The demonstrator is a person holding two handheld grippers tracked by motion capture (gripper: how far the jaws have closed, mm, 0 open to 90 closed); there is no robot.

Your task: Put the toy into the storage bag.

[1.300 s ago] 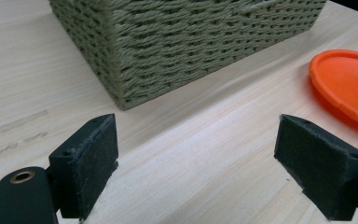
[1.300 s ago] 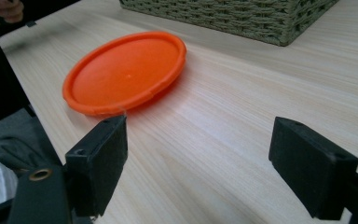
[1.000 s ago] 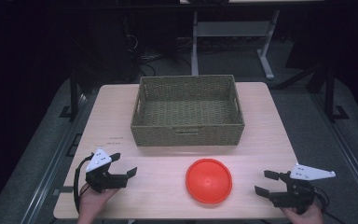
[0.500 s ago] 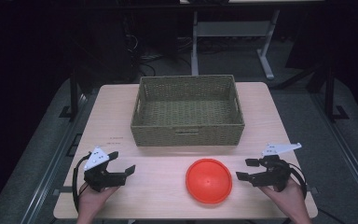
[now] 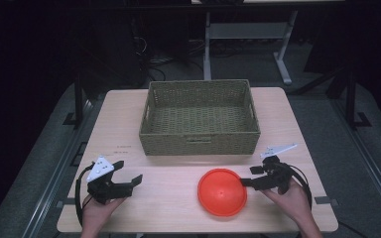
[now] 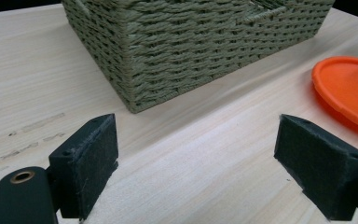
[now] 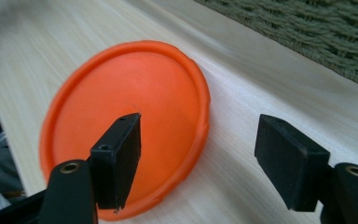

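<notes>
Pale wood-grain desk (image 5: 178, 208), smooth and matt, under both claws. Ahead of the left claw (image 6: 196, 154), the basket (image 6: 191, 46) shows coarse, rough olive weave. Under the right claw (image 7: 198, 158), the orange disc (image 7: 135, 107) looks smooth plastic with a soft sheen. The jaw pads look matt black and faintly textured.

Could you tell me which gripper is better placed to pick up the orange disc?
Right. The right gripper sits open at the orange disc's edge; the left gripper is well apart from it.
</notes>
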